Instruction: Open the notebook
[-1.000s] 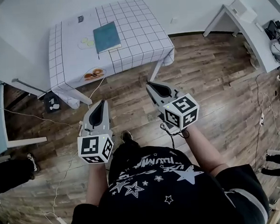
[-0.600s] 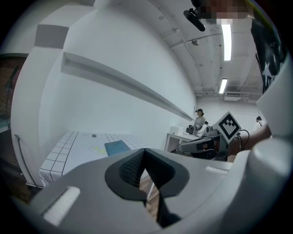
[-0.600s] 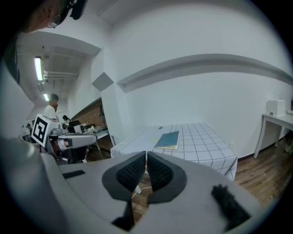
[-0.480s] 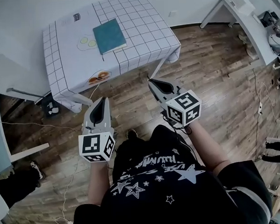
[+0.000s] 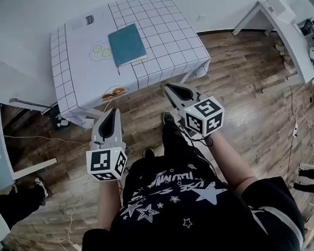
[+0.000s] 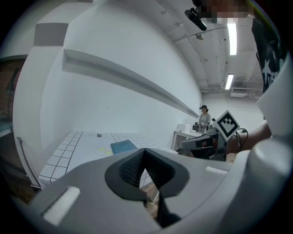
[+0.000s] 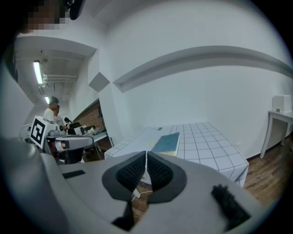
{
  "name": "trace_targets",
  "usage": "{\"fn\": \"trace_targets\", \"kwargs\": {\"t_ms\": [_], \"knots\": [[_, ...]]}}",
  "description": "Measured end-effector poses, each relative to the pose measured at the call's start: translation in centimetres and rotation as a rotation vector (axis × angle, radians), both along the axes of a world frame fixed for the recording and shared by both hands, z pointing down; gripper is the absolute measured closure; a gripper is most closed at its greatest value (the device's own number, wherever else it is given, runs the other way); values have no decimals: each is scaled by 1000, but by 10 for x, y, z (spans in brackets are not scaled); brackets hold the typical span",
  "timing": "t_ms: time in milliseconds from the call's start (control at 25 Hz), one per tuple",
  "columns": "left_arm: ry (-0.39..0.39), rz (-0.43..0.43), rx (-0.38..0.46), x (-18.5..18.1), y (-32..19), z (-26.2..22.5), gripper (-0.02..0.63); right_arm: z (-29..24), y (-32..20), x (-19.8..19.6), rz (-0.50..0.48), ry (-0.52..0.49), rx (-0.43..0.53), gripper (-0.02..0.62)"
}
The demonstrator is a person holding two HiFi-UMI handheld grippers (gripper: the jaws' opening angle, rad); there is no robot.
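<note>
Looking steeply down from the head camera, I see a closed teal rectangular notebook (image 5: 126,44) lying flat near the middle of a tabletop (image 5: 168,47). The tabletop is covered in a white cloth with a dark grid. Two pale yellow-green printed circles (image 5: 102,50) sit just beside the notebook's left edge. The tabletop stands against a white wall, on a brown wood-plank floor (image 5: 240,101).

I hold both grippers over the floor, short of the tabletop's near edge and well apart from the notebook.

The left gripper (image 5: 113,111) is grey, with a black-and-white marker cube (image 5: 106,165) at its back end. It points toward the hanging front of the cloth. In the left gripper view its black ribbed fingers (image 6: 131,169) are pressed together with nothing between them. The notebook (image 6: 122,146) shows beyond them on the cloth.

The right gripper (image 5: 168,87) carries its own marker cube (image 5: 205,116) and points toward the tabletop's near right corner. In the right gripper view its fingers (image 7: 131,172) also meet and grip nothing. The notebook (image 7: 167,142) lies ahead of them on the grid, its cover shut.

A black shirt with white stars (image 5: 172,201) fills the bottom of the head view. A white desk (image 5: 278,19) stands at the far right.
</note>
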State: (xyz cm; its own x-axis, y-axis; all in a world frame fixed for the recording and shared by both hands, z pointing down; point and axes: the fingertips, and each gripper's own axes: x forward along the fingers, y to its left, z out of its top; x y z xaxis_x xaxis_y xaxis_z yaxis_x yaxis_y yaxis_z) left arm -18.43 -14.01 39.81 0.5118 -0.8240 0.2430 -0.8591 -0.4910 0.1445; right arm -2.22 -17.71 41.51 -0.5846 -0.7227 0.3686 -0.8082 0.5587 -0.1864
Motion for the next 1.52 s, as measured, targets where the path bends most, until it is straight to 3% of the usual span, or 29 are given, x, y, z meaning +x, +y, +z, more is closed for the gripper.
{"fn": "trace_targets", "kwargs": {"t_ms": [640, 800, 880, 1160, 1520], "knots": [[-83, -134, -40, 63, -143, 18, 597, -1, -159, 45, -127, -27, 19, 577], [-196, -142, -36, 82, -169, 32, 595, 6, -179, 61, -140, -32, 1, 577], [-240, -117, -51, 96, -179, 42, 523, 10, -187, 72, -140, -32, -10, 577], [-430, -8, -127, 137, -205, 98, 403, 21, -214, 109, -129, -34, -28, 577], [-779, -30, -140, 143, -234, 151, 387, 40, -231, 148, -103, -25, -71, 577]]}}
